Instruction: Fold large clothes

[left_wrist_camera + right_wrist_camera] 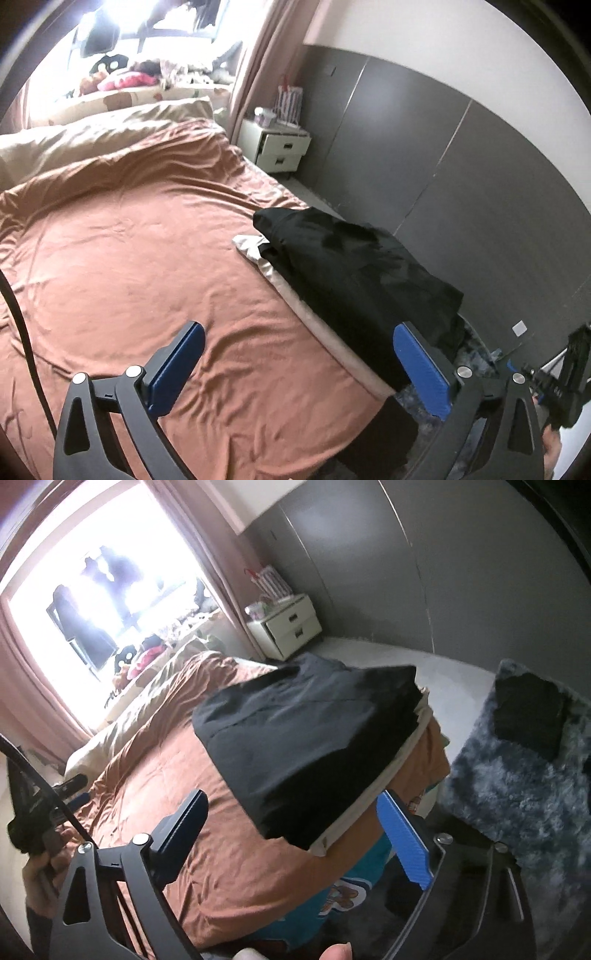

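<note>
No text, label, brand, number or sign can be read in either wrist view. The teal cloth (343, 890) hanging at the bed's edge, at about six o'clock in the right wrist view, carries a cartoon print, but no letters show on it. The striped bag (290, 101) on the nightstand (275, 146), at about twelve o'clock in the left wrist view, is too small to read.

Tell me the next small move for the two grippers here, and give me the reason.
Probably reach the right gripper toward the dark garment on the grey rug and bring it to the bed. The black folded garment already lies flat on a pale one at the edge of the brown bedspread, and both the right and the left gripper stand open with nothing between the fingers, so this fold looks done.
</note>
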Available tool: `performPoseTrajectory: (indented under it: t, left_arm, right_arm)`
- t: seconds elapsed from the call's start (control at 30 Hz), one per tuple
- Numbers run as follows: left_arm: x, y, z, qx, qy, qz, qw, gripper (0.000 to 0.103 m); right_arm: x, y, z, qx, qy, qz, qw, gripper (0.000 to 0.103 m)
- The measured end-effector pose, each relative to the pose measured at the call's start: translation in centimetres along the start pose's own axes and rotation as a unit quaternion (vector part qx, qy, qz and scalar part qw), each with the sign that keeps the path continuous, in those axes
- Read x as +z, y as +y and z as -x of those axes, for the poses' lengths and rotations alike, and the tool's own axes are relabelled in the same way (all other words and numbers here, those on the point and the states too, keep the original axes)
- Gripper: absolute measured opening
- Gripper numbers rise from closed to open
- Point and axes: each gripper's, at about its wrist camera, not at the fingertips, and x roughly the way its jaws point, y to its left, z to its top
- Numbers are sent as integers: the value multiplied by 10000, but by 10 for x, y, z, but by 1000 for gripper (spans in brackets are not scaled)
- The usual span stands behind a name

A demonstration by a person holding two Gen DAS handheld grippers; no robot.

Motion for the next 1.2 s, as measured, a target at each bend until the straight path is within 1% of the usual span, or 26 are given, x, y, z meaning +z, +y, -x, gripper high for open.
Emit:
performPoseTrajectory:
  t: [0.03, 0.3, 0.47, 0.57, 0.77, 1.07, 1.2]
  left_arm:
    - [-4, 0, 8, 11, -45, -13, 10000, 102]
    - [-46, 8, 88, 105, -412, -80, 9991, 102]
    - [-77, 13, 135, 218, -684, -113, 9974, 102]
    - [-96, 16, 157, 286, -788, -112, 9964, 103]
    - [-139, 22, 203, 505, -1002, -138, 9936, 102]
    - [-205, 22, 264, 874, -1454, -106, 9855, 102]
    - [-234, 21, 287, 942, -1623, -52, 9822, 103]
  right_arm:
    - [-3, 5, 6, 6, -34, 46, 10000, 103]
    - [-30, 31, 41, 112, -193, 328, 9992, 103]
    - [-51, 44, 59, 276, -277, 429, 9983, 103]
    - [-66, 51, 72, 376, -338, 469, 9976, 103]
    - [-97, 63, 90, 421, -385, 643, 9963, 103]
    - [-140, 87, 119, 524, -454, 1139, 9911, 103]
    - [-159, 95, 132, 633, -493, 1346, 9876, 103]
